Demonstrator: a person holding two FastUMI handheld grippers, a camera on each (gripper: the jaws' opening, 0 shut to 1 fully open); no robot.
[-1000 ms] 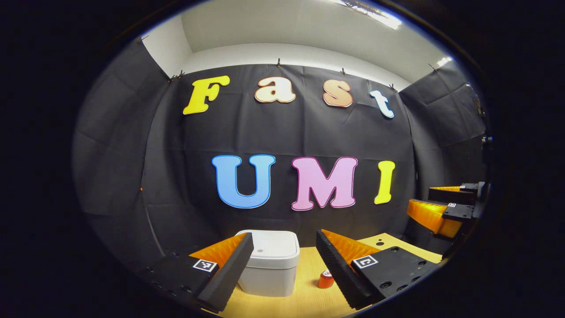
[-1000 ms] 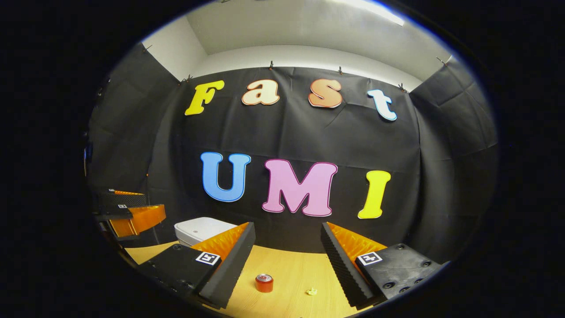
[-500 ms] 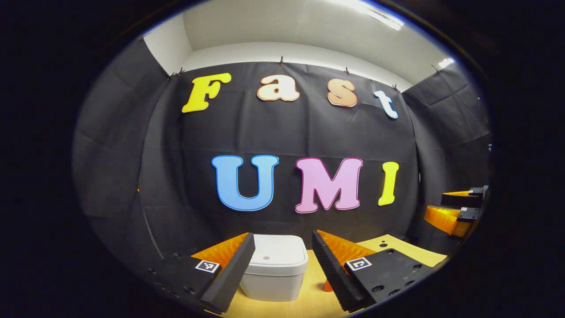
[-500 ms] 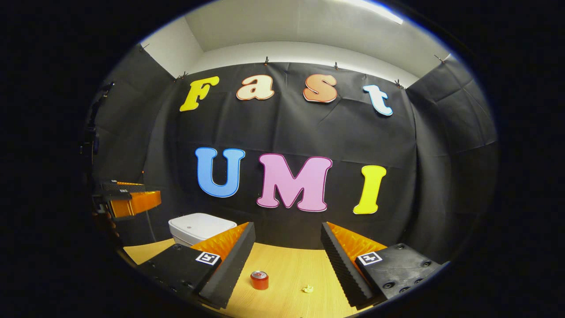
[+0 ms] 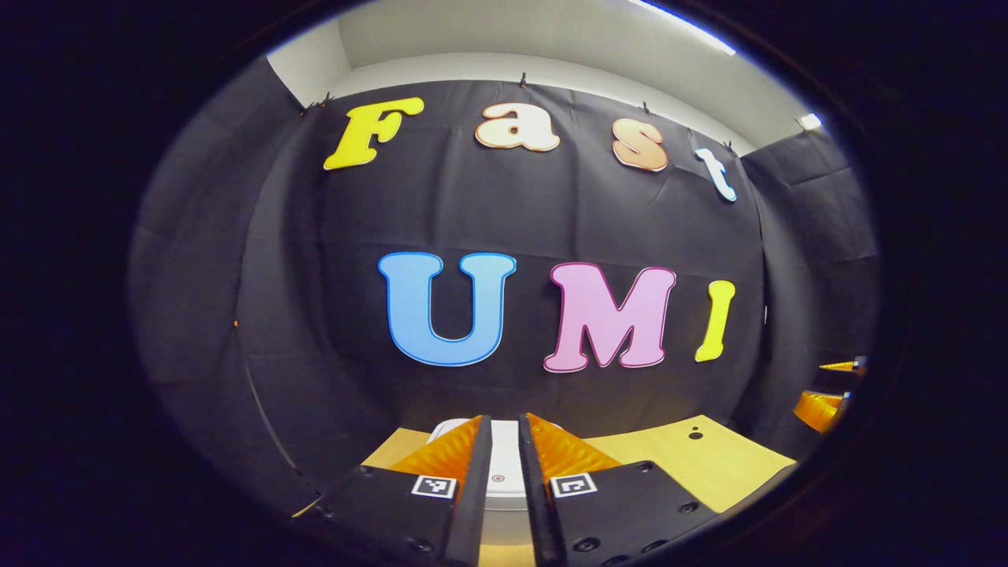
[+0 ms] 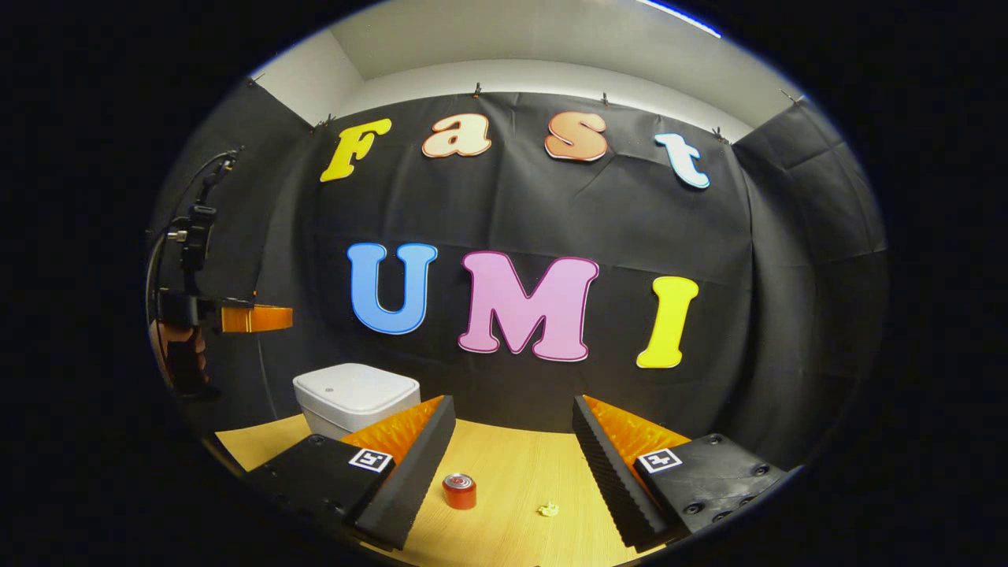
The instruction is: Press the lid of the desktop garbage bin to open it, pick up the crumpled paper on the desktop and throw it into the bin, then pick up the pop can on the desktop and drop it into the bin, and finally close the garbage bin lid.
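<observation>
In the left gripper view, my left gripper (image 5: 505, 504) has its two fingers almost pressed together, with only a thin slit between them, and nothing is pinched there. Through this slit I see a strip of the white bin (image 5: 504, 476); its lid is down, and a small round mark on the lid sits just in the slit. The bin stands on the wooden surface (image 5: 693, 461), close to the black cloth wall (image 5: 315, 331). A small dark hole is in the surface to the right. At the far right edge, a part of my right gripper (image 5: 827, 390) is seen, well apart from the bin.

In the right gripper view, my right gripper (image 6: 513, 453) is spread wide and holds nothing. Between its fingers, on the surface (image 6: 520, 472), stands the red can (image 6: 459, 491), upright, nearer to the left finger. The crumpled paper (image 6: 548, 509) lies beside the can on its right side, not touching it; it is small and pale. The bin (image 6: 356, 396) stands to the left and farther back, near the wall (image 6: 756, 331), with the lid closed; my own left finger covers its lower right corner. Above the bin and a little to the left, the left gripper (image 6: 256, 319) hangs in the air, apart from the lid, and a hand (image 6: 175, 354) holds its handle at the left edge. From this side the fingers look as one flat strip
</observation>
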